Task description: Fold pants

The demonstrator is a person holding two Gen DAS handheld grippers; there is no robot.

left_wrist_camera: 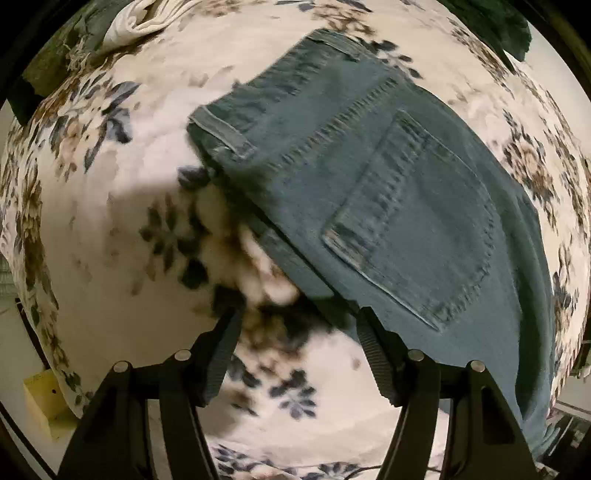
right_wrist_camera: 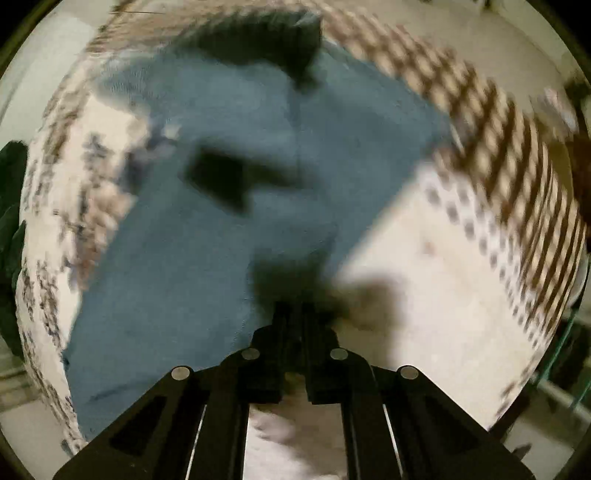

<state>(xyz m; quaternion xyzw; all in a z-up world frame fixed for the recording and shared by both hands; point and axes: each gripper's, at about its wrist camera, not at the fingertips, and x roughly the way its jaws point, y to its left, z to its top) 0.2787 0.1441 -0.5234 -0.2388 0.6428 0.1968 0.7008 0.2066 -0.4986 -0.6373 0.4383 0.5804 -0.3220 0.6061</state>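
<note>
Blue jeans lie on a floral bedspread, back pocket up, waistband toward the upper left. My left gripper is open and empty, just above the bedspread at the jeans' near edge; its right finger is at the denim edge. In the blurred right wrist view the jeans spread up and left. My right gripper has its jaws together at the jeans' edge; whether it pinches denim is hidden by shadow and blur.
A white cloth and dark fabric lie at the far side of the bed. A checked pillow or blanket lies at the right in the right wrist view. The bed edge and floor show at the lower left.
</note>
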